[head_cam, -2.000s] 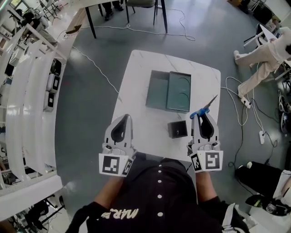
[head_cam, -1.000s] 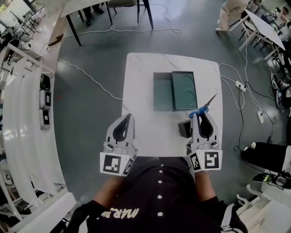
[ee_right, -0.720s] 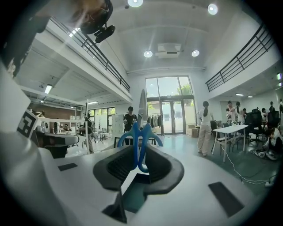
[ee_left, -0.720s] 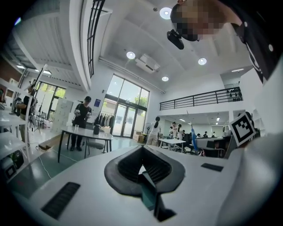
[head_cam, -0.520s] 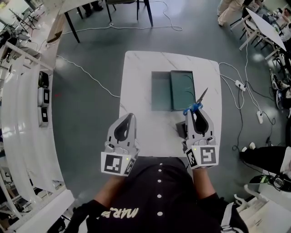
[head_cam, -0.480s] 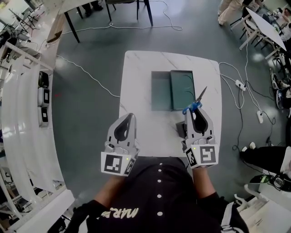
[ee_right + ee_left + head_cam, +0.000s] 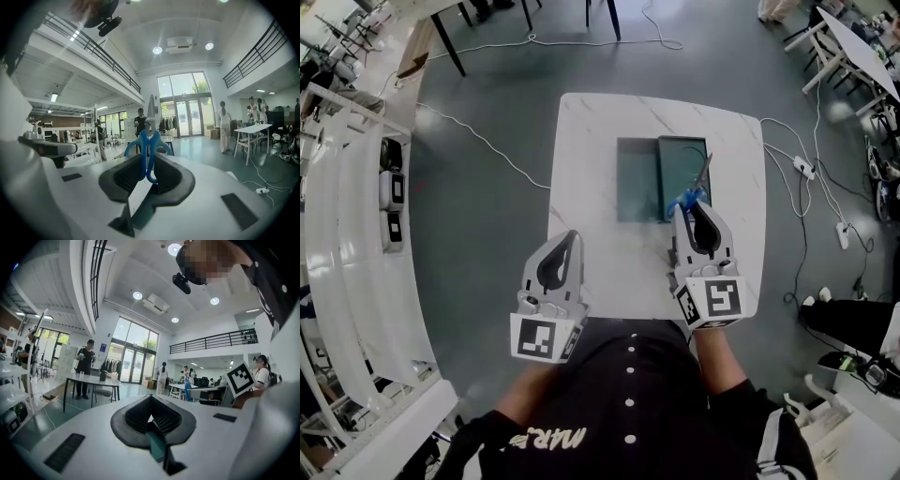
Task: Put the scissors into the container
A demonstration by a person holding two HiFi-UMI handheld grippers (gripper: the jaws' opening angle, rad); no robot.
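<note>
Our right gripper (image 7: 688, 204), clamped on the scissors (image 7: 703, 171), has advanced; blades now overhang the container (image 7: 637, 178). We judge release comes next. Our left gripper (image 7: 570, 236) is closed, empty.

1. Left gripper (image 7: 573, 235): pale grey-white moulded shell tapering to a point, with a black ribbed teardrop-shaped pad recess.
2. Right gripper (image 7: 684, 211): same build, a white shell with black pads.
3. Shell tops carry dark rectangular slot insets (image 7: 64, 452).
4. Left marker cube (image 7: 542, 337) and right marker cube (image 7: 713, 300): white faces with black square patterns.
5. Clothing: black shirt (image 7: 628, 412), a row of white buttons (image 7: 629, 377) down the front, white lettering (image 7: 546, 438), and a black sleeve (image 7: 473, 445).
</note>
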